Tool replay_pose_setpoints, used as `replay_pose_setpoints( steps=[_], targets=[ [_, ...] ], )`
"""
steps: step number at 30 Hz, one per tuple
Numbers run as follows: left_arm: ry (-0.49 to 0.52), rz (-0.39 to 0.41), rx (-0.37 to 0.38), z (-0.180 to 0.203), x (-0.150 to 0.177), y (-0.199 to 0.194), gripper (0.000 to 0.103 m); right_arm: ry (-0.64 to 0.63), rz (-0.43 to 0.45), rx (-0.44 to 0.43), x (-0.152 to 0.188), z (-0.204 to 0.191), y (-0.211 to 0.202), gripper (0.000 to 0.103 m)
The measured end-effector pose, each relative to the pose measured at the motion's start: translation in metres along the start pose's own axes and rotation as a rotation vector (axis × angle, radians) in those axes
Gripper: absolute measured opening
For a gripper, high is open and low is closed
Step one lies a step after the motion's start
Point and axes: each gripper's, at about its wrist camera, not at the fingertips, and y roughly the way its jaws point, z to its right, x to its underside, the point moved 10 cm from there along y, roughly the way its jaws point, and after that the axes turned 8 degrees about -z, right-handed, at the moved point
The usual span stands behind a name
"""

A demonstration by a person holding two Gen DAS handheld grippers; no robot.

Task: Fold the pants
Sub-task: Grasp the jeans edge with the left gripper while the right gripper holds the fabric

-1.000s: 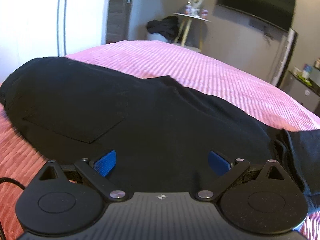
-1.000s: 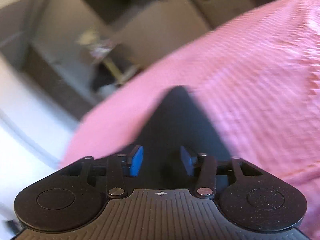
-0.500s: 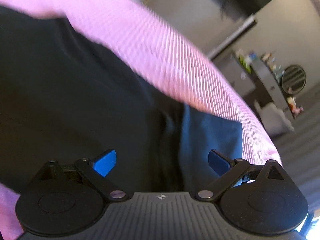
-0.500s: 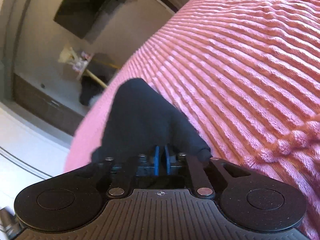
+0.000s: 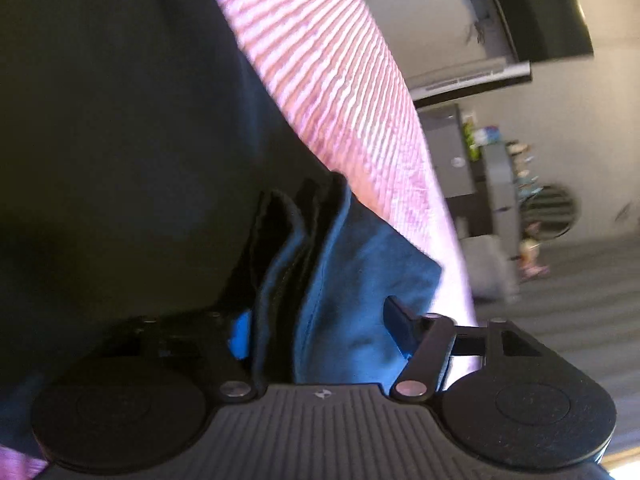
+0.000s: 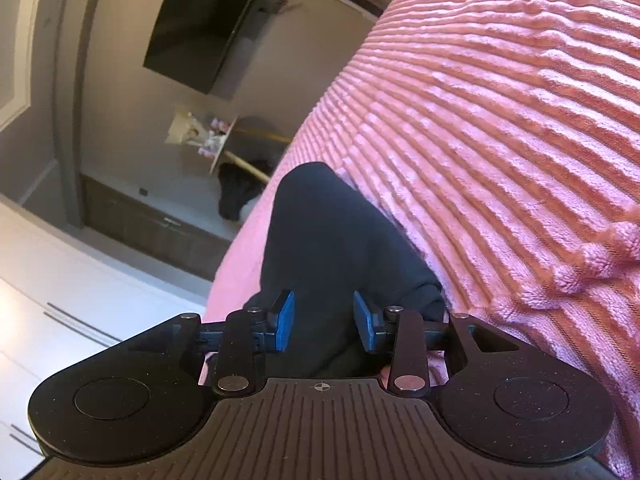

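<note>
In the left wrist view the black pants (image 5: 120,140) fill the left side, lying on the pink ribbed bedspread (image 5: 340,92). A bunched edge of several layers (image 5: 288,264) runs between the pads of my left gripper (image 5: 318,326). Its jaws are closing; the left pad touches the fold and the right pad stands off it. The right wrist view shows a rounded end of the pants (image 6: 320,232) on the bedspread (image 6: 500,140). My right gripper (image 6: 325,326) is opening, the cloth lying loose between its blue pads.
The bed's edge drops to grey floor (image 5: 560,280) at the right of the left wrist view. A wall television (image 6: 192,28), a small round table (image 6: 216,144) and a dark heap of clothes (image 6: 236,196) stand beyond the bed. White wardrobe doors (image 6: 60,300) stand at the left.
My left gripper rolled and slid along the pants to their bunched edge, its jaws narrowing from wide open. The right gripper, nearly shut on the cloth half a second ago, has spread its pads.
</note>
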Motion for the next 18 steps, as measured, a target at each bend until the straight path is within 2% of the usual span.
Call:
replay_pose_setpoints(
  steps=[2, 5, 8, 10, 11, 13, 14, 16, 17, 18],
  targets=[
    [-0.009, -0.030, -0.050, -0.004, 0.003, 0.011, 0.015, -0.002, 0.004, 0.004, 0.001, 0.000, -0.002, 0.039],
    [0.078, -0.004, -0.114, 0.009, 0.002, 0.008, 0.011, -0.023, 0.014, 0.012, 0.000, -0.009, -0.006, 0.039],
    [0.154, 0.052, -0.076, 0.033, -0.001, -0.017, 0.011, -0.090, 0.026, 0.020, -0.004, -0.026, -0.015, 0.039],
    [0.232, 0.100, -0.083, 0.044, -0.004, -0.042, 0.011, -0.109, 0.035, 0.023, -0.006, -0.031, -0.018, 0.039],
    [0.284, 0.129, -0.112, 0.047, -0.006, -0.054, 0.011, -0.128, 0.042, 0.025, -0.007, -0.037, -0.022, 0.041],
    [0.388, 0.181, -0.215, 0.044, -0.009, -0.078, 0.012, -0.160, 0.049, 0.036, -0.010, -0.047, -0.023, 0.044],
    [0.411, 0.193, -0.262, 0.038, -0.011, -0.085, 0.014, -0.176, 0.045, 0.050, -0.011, -0.052, -0.020, 0.044],
    [0.418, 0.223, -0.365, 0.014, -0.013, -0.096, 0.018, -0.217, 0.026, 0.086, -0.009, -0.060, -0.012, 0.044],
    [0.412, 0.236, -0.423, 0.001, -0.013, -0.101, 0.023, -0.232, 0.015, 0.101, -0.008, -0.064, -0.006, 0.043],
    [0.408, 0.248, -0.470, -0.009, -0.013, -0.104, 0.033, -0.243, 0.000, 0.113, -0.006, -0.066, 0.000, 0.043]
  ],
)
